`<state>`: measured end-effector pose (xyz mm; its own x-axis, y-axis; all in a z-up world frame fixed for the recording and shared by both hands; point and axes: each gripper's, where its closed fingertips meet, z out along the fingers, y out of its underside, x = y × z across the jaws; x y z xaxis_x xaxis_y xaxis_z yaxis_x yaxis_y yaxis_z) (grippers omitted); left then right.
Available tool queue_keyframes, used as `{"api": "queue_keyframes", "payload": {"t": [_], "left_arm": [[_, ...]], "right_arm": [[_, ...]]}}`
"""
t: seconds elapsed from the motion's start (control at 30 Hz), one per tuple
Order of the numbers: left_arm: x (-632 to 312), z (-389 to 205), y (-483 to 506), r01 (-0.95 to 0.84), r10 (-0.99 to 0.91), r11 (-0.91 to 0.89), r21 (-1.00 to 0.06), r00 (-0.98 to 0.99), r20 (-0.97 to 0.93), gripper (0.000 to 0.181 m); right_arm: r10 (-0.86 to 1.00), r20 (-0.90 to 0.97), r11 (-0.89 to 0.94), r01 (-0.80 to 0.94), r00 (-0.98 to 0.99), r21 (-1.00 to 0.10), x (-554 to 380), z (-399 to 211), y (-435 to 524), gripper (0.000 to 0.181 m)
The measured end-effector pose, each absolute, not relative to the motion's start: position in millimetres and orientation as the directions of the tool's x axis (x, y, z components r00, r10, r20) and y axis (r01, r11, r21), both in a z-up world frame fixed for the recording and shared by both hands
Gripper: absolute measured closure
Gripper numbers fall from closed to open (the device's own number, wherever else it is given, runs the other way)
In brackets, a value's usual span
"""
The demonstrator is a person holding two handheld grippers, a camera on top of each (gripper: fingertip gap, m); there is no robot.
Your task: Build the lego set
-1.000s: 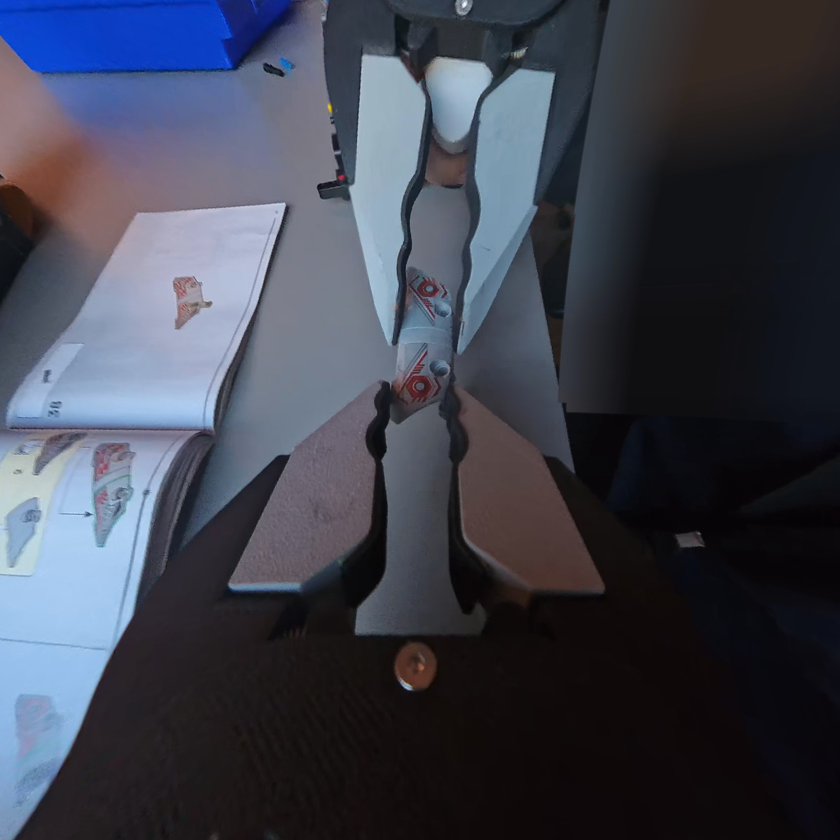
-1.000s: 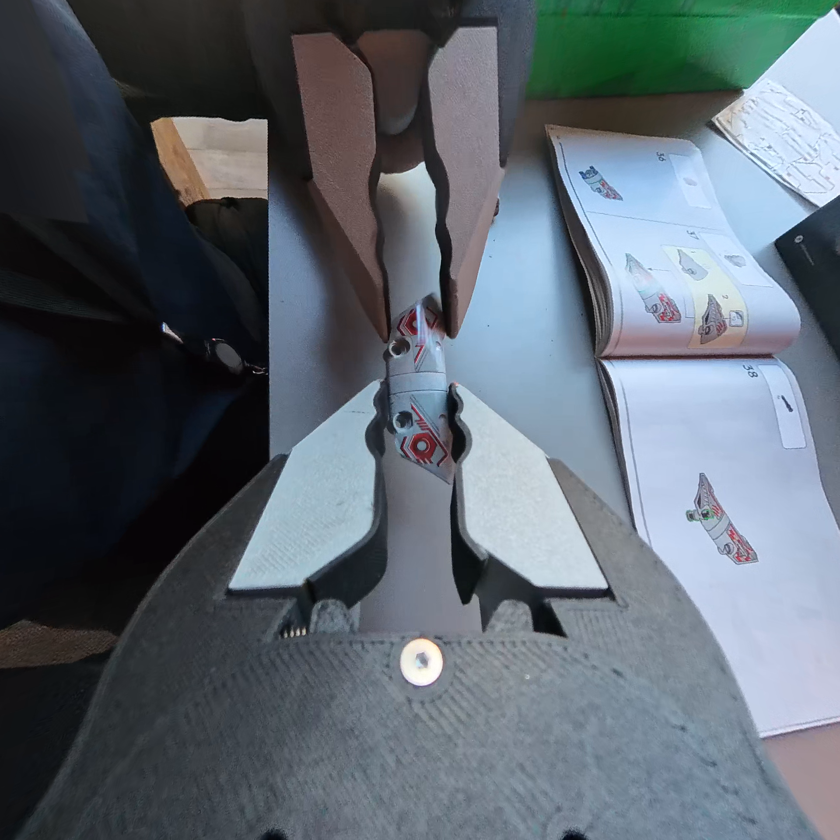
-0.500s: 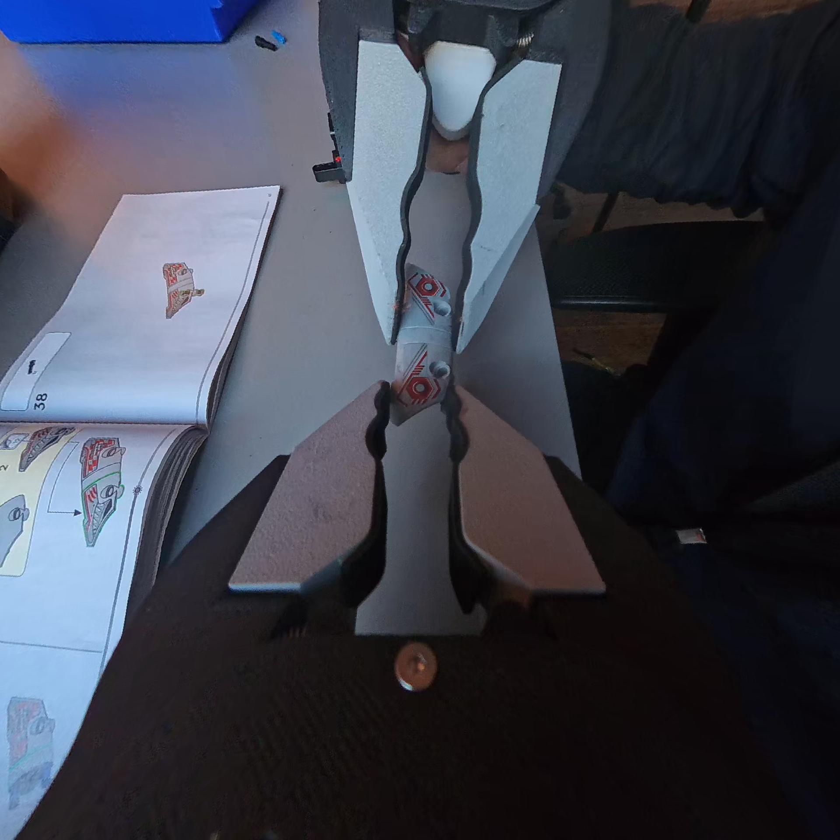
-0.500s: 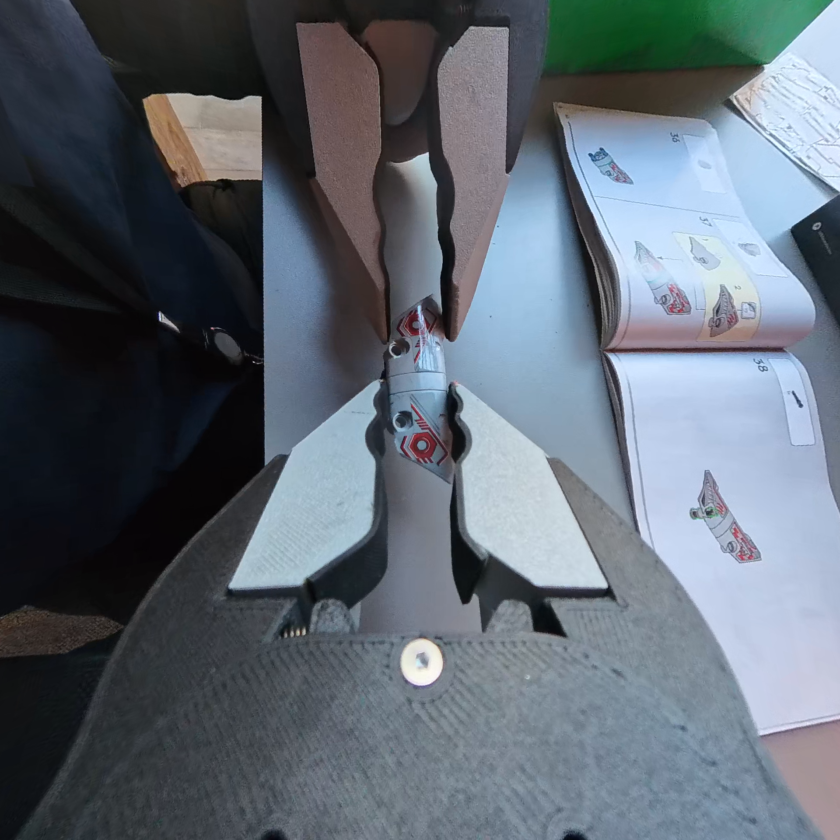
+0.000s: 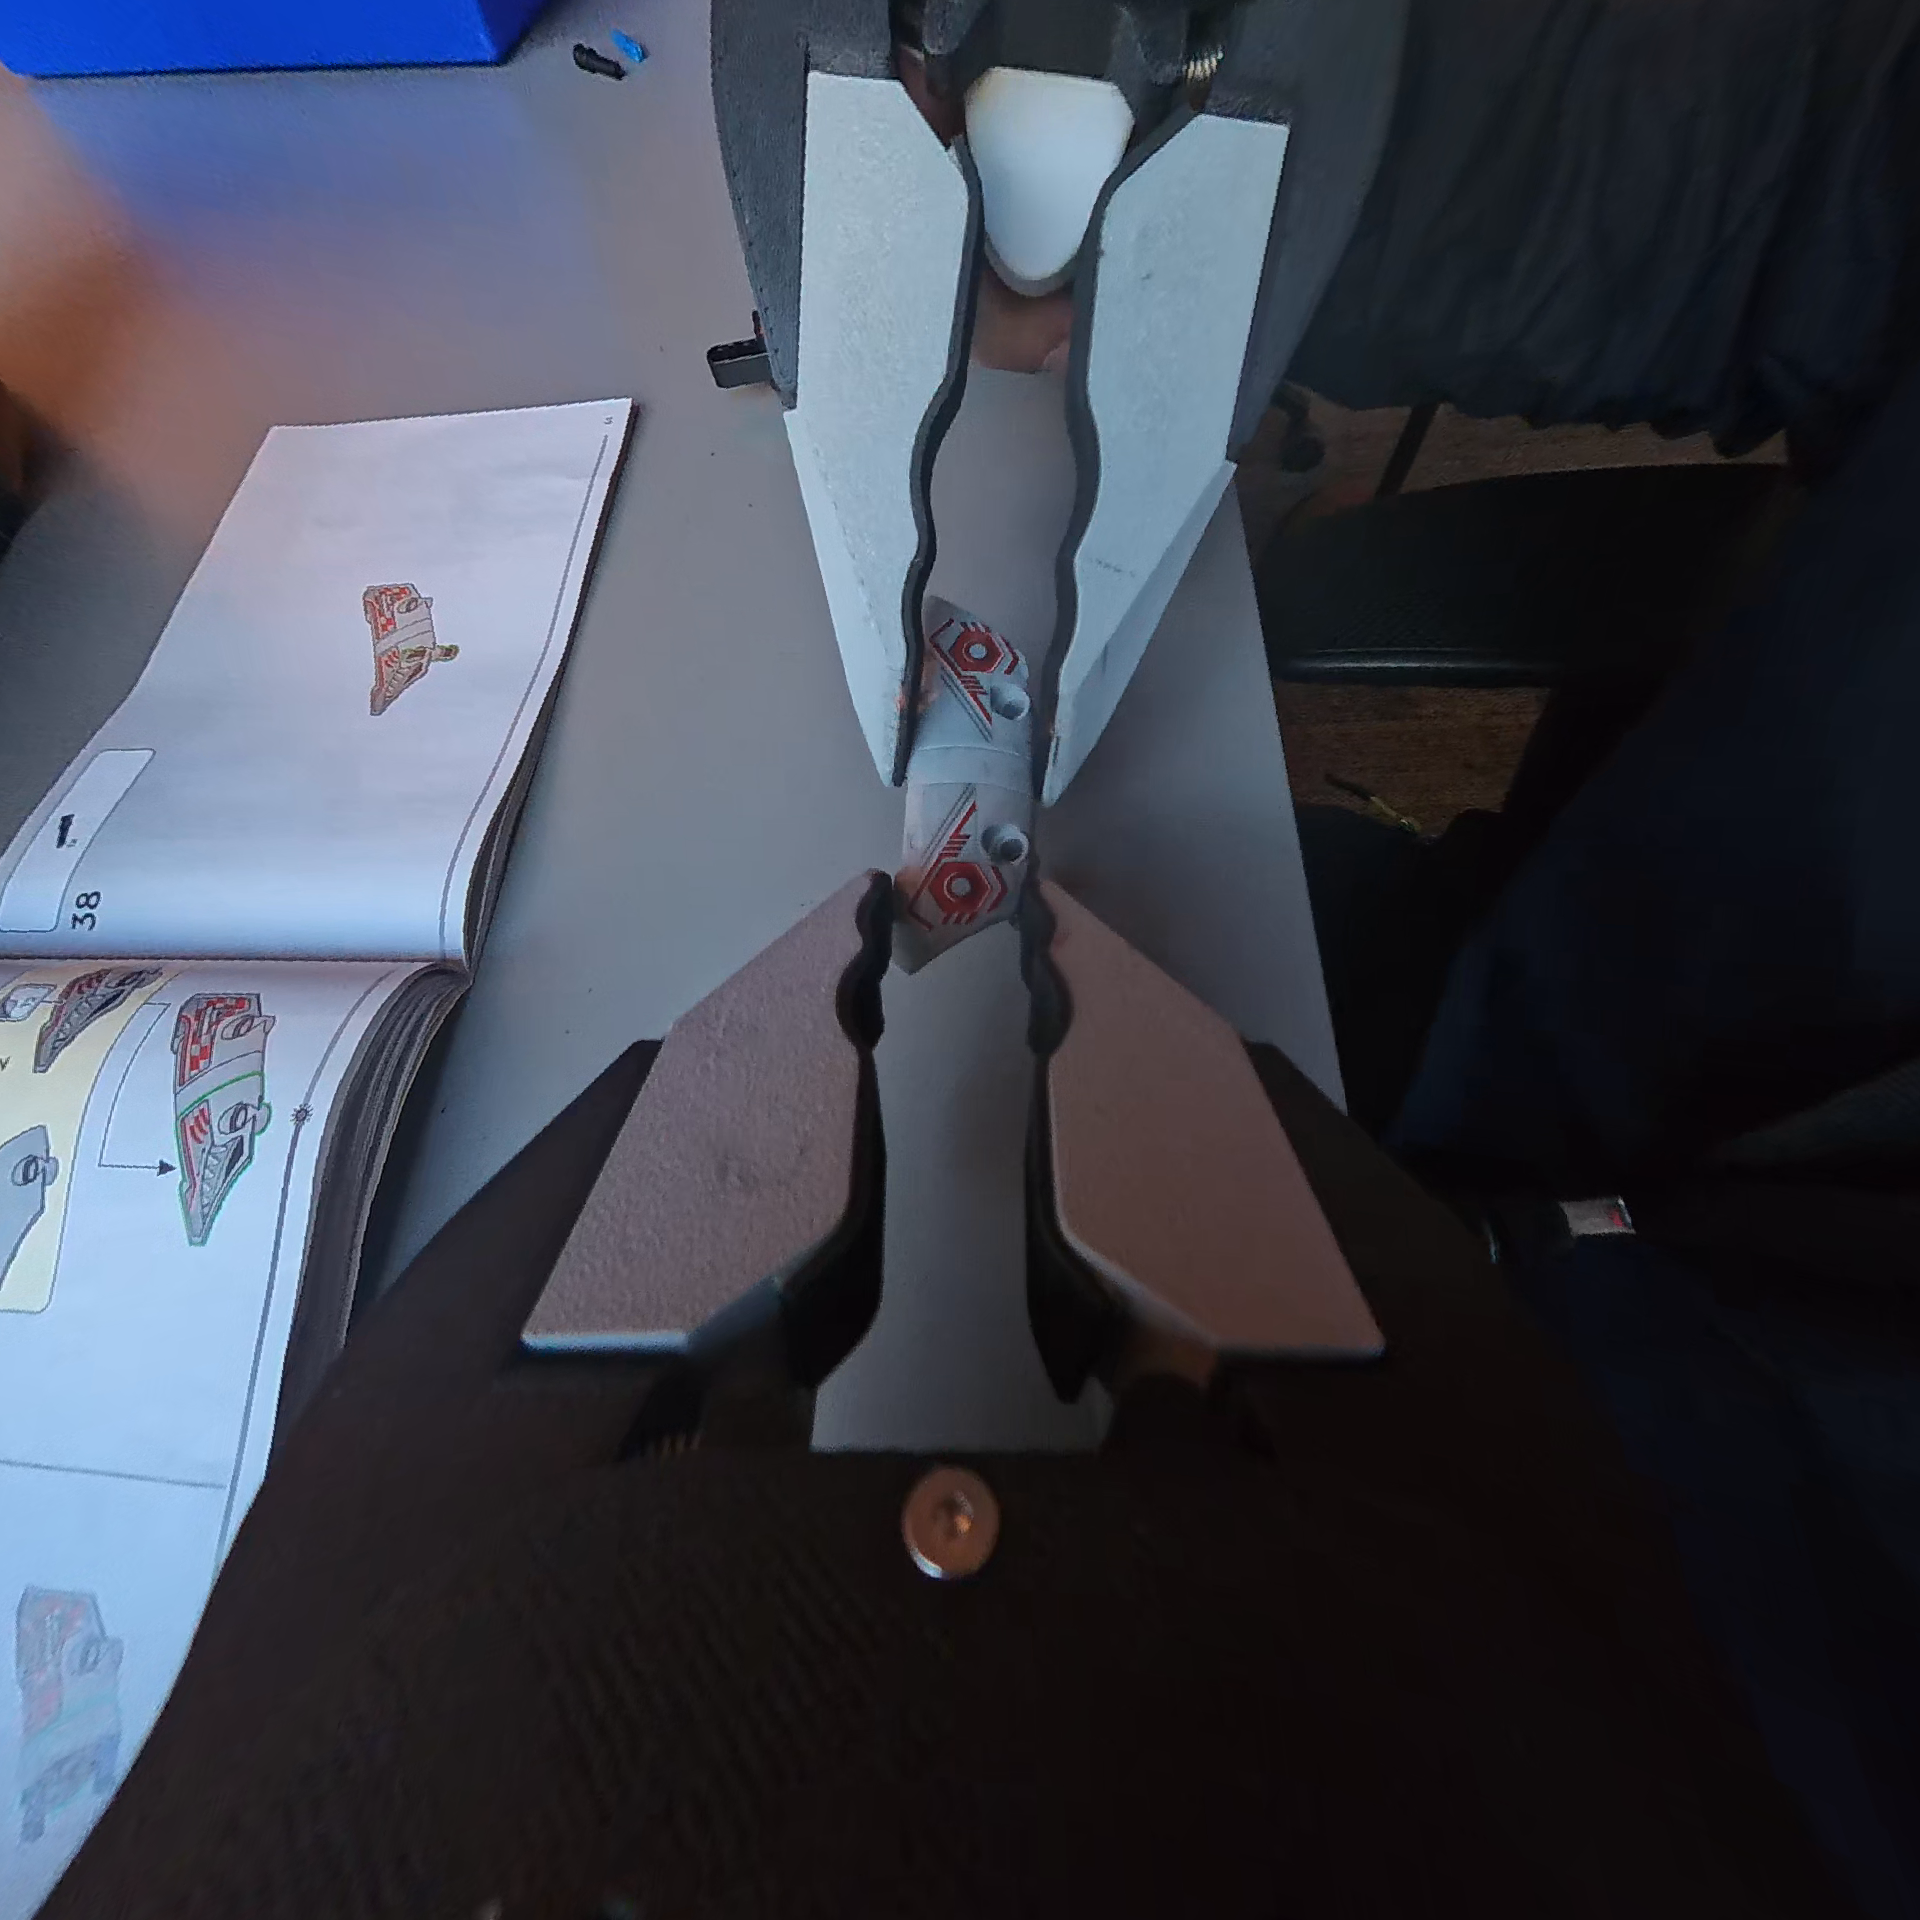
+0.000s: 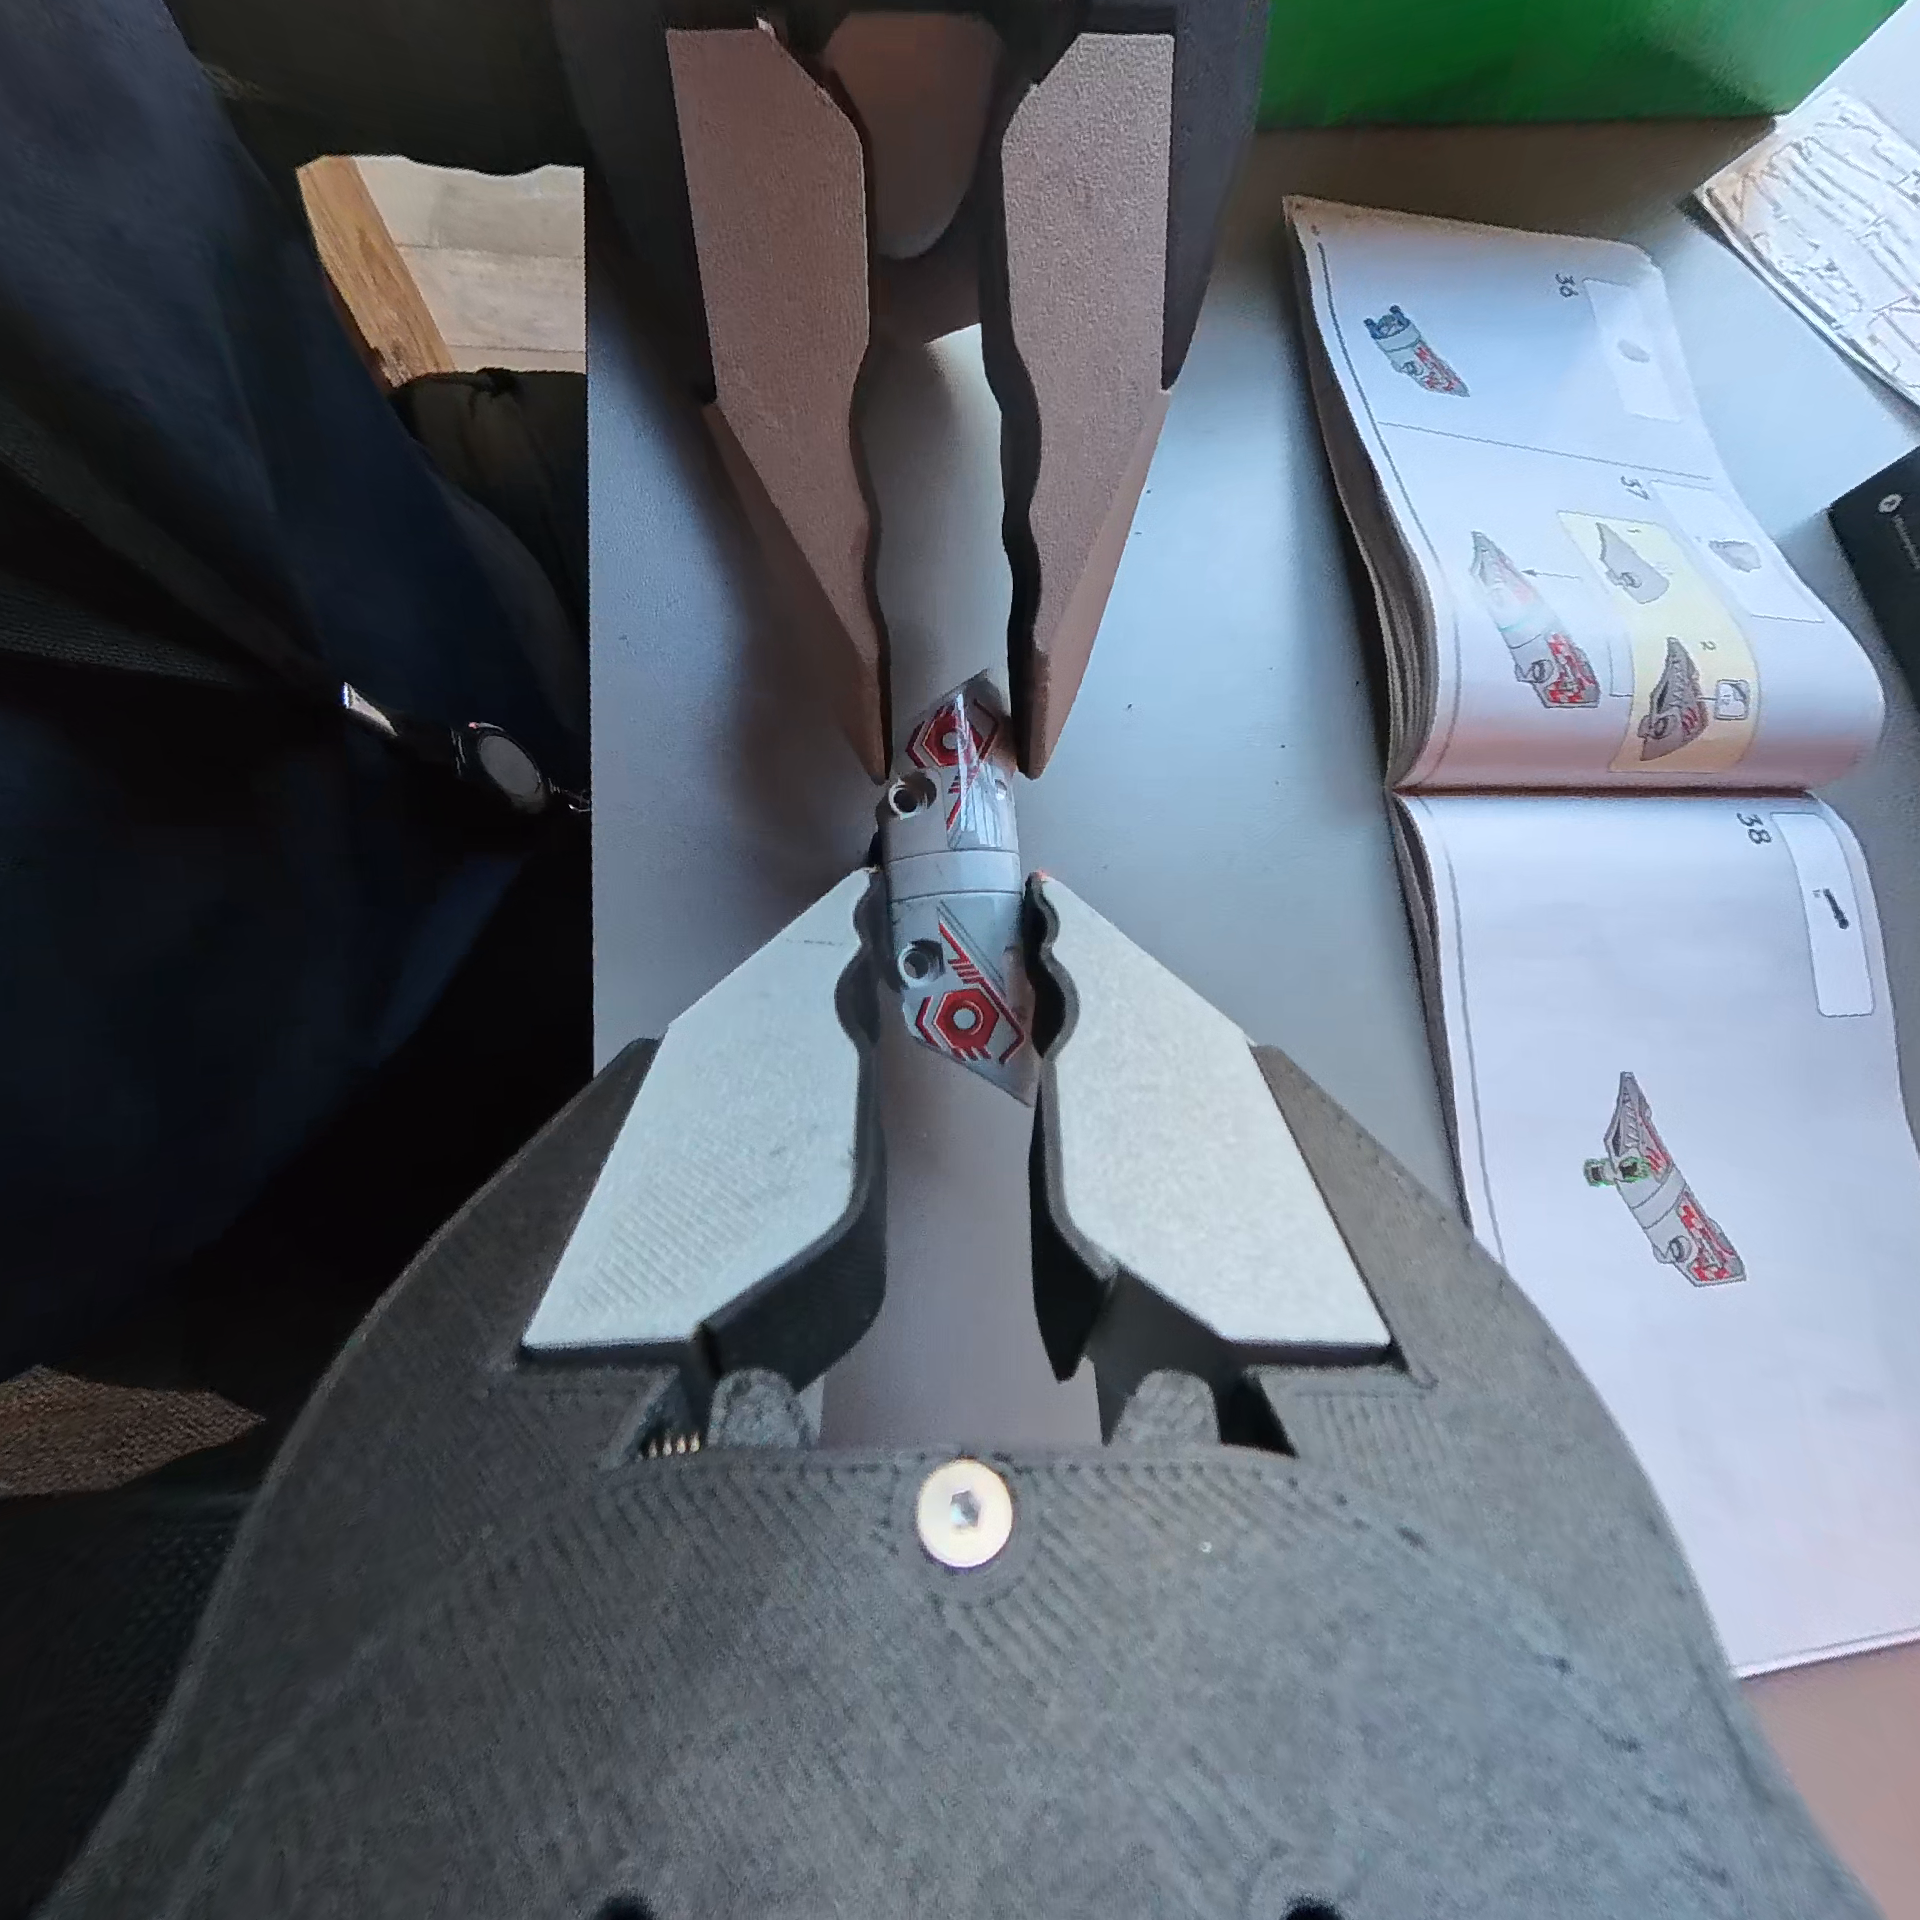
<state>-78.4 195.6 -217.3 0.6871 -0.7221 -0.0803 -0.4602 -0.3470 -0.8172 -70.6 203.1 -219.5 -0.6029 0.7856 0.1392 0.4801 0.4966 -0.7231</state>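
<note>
Both claws grip one grey lego piece with red markings, mid-frame above the grey table: left gripper pinches its near end, right gripper clamps the opposite end, tips facing. Open booklet lies flat at frame left. Blue bin upper left and green bin upper right; contents not visible.

I see a grey lego assembly printed with red hexagon and stripe markings. My left gripper has brownish-pink fingers on a black body; my right gripper has pale grey-white fingers on charcoal. The table is plain grey. The instruction booklet is white with a yellow panel. At the table's far edge I see a green box.
</note>
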Motion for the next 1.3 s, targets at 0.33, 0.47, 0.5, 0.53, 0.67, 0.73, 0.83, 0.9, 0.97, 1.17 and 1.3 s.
{"api": "queue_keyframes", "payload": {"t": [0.33, 0.47, 0.5, 0.53, 0.67, 0.73, 0.83, 0.9, 0.97, 1.17, 1.3], "left_arm": [[-78.2, -217.5, 194.8, -0.466, -0.725, -0.337, -0.818, 0.683, -0.09, 0.16], [-76.5, -217.4, 194.5, -0.468, -0.73, -0.329, -0.82, 0.677, -0.095, 0.16], [-76.9, -217.3, 195.0, -0.47, -0.728, -0.327, -0.82, 0.679, -0.099, 0.16], [-78.0, -217.1, 196.1, -0.473, -0.723, -0.325, -0.819, 0.682, -0.107, 0.16], [-78.6, -217.4, 195.9, -0.47, -0.724, -0.327, -0.82, 0.682, -0.103, 0.16], [-78.8, -217.3, 196.0, -0.474, -0.724, -0.322, -0.82, 0.682, -0.11, 0.16], [-78.4, -216.9, 196.0, -0.478, -0.725, -0.312, -0.821, 0.679, -0.119, 0.16], [-78.1, -216.4, 196.2, -0.484, -0.724, -0.301, -0.822, 0.677, -0.133, 0.16], [-78.2, -216.5, 196.1, -0.489, -0.724, -0.296, -0.82, 0.675, -0.142, 0.16], [-80.3, -220.1, 195.1, -0.494, -0.728, -0.312, -0.811, 0.674, -0.13, 0.16], [-80.0, -220.0, 195.0, -0.493, -0.729, -0.312, -0.812, 0.673, -0.128, 0.16]], "right_arm": [[0.783, 0.15, 0.505, 0.476, -0.604, -0.72, -70.4, -219.9, 202.3, 0.158], [0.779, 0.148, 0.508, 0.476, -0.61, -0.718, -68.7, -220.9, 202.0, 0.158], [0.779, 0.151, 0.51, 0.474, -0.609, -0.718, -68.6, -221.0, 202.2, 0.158], [0.78, 0.162, 0.514, 0.472, -0.604, -0.717, -69.3, -221.0, 203.0, 0.158], [0.779, 0.176, 0.523, 0.469, -0.603, -0.711, -70.5, -220.7, 203.4, 0.158], [0.777, 0.174, 0.522, 0.464, -0.605, -0.716, -70.7, -221.0, 203.4, 0.158], [0.775, 0.184, 0.528, 0.46, -0.604, -0.714, -70.4, -222.4, 203.2, 0.158], [0.773, 0.198, 0.54, 0.461, -0.603, -0.704, -70.4, -224.4, 203.3, 0.158], [0.772, 0.21, 0.548, 0.459, -0.6, -0.699, -70.5, -224.3, 203.4, 0.158], [0.761, 0.249, 0.578, 0.451, -0.599, -0.68, -71.7, -218.0, 202.6, 0.158], [0.752, 0.259, 0.592, 0.448, -0.606, -0.67, -71.3, -219.2, 202.7, 0.158]]}}
